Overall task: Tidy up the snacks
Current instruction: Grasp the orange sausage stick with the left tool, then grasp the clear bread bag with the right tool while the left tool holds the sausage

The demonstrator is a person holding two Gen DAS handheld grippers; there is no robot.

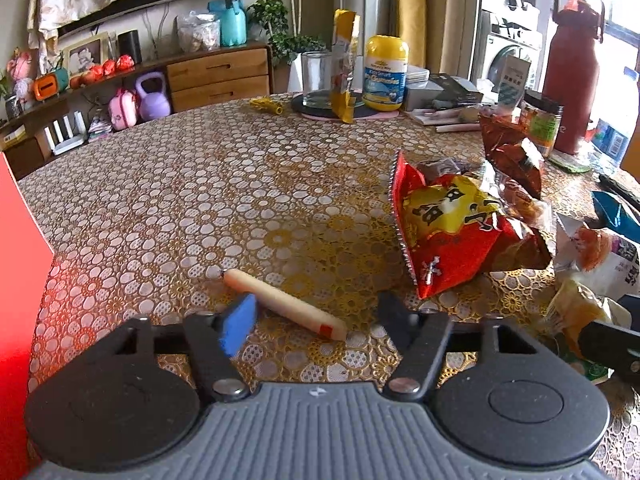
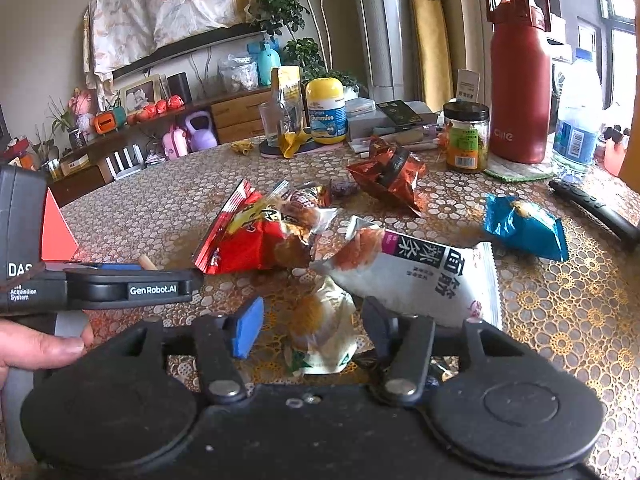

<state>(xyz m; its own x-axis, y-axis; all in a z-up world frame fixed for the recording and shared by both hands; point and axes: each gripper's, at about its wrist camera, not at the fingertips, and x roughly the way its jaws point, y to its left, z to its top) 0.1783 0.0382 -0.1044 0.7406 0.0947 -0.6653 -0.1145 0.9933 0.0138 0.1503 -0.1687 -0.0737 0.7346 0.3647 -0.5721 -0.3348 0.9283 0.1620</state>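
Observation:
A pale sausage stick (image 1: 284, 304) lies slantwise on the patterned tablecloth (image 1: 200, 200). My left gripper (image 1: 316, 320) stands open around it: the blue pad (image 1: 238, 330) is close by its left part, and the other finger is clear of its red-marked end. In the right wrist view, a small bread pack (image 2: 324, 328) in a clear, green-printed wrapper lies between the fingers of my right gripper (image 2: 314, 330). That gripper is open, with gaps on both sides. Beyond lie a red snack bag (image 2: 248, 240), a white bag (image 2: 420, 276), a blue bag (image 2: 524, 228) and a copper bag (image 2: 392, 176).
A red box (image 1: 16, 280) stands at the table's left edge. At the back stand a red flask (image 2: 520, 80), a jar (image 2: 466, 140), a yellow-capped bottle (image 2: 326, 112), a glass (image 1: 316, 76) and a water bottle (image 2: 576, 120). A black pen-like object (image 2: 596, 208) lies far right. A hand (image 2: 40, 348) holds the left gripper.

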